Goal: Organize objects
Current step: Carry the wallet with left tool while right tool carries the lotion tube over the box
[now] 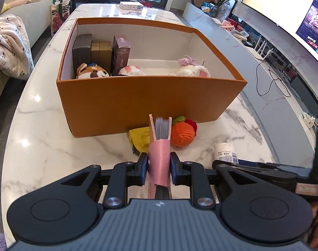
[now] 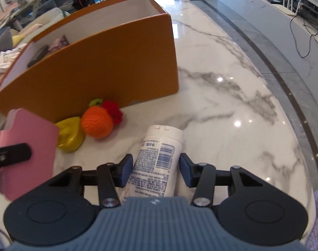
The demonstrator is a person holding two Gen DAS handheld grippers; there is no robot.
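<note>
1. My left gripper is clamped on the pink case. Both pads press its flat sides, and it stands upright between them with its open end away from me and grey cards showing inside.

2. My right gripper has its fingers apart around the white bottle. The left pad sits just against the label, while the right pad stands clear with a gap showing, so I judge this is no grip yet.

3. The bottle lies on its side on the marble table. Its long axis runs away from me along the line of my fingers, tilted slightly right, with the capped end farthest out. This is the relation that matters, since my fingers already straddle its width and need only come together across it.

4. Just beyond my left fingertips, a yellow packet and an orange crocheted fruit lie on the table, close against the box's near wall.

5. Farther out stands the orange box, open on top, directly ahead of my left fingers and ahead-left of my right ones. Inside it, small cartons stand at the far left and plush toys lie along the near wall.

6. My left hand is nearer the box, so I judge the case can go in first. It must rise over the near wall.
</note>
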